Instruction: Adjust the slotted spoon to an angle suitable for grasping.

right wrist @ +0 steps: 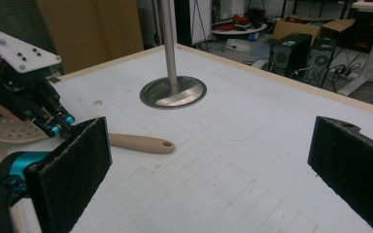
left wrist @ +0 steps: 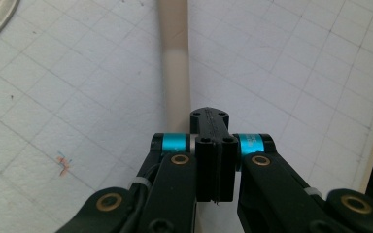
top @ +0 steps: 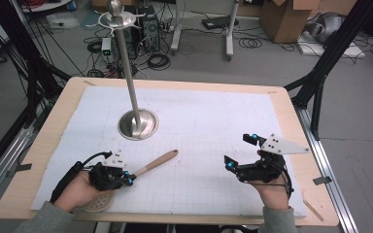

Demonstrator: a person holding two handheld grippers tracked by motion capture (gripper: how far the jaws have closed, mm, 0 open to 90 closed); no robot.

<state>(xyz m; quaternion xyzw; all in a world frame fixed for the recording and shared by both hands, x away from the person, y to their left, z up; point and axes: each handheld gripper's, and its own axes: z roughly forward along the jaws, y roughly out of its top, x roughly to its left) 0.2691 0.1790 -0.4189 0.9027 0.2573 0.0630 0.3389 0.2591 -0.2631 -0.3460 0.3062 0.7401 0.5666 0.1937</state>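
A beige-handled skimmer lies on the white gridded mat; its handle (top: 158, 162) (left wrist: 174, 63) (right wrist: 141, 143) points toward the table's middle. Its perforated round head (top: 96, 203) (right wrist: 5, 131) sits under the person's left hand. My left gripper (top: 130, 180) (left wrist: 209, 145) (right wrist: 58, 127) is shut, with its pads pressed together right over the handle near the head; nothing shows between them. At the front right my right gripper (top: 239, 151) (right wrist: 209, 160) is held wide open over bare mat, and its pads (right wrist: 73, 165) have nothing between them.
A steel pole on a round dished base (top: 137, 124) (right wrist: 173, 91) stands on the mat left of centre. The wooden table rim (top: 175, 82) frames the mat. Black frame posts (top: 320, 73) flank the table. Cables and boxes lie on the floor beyond.
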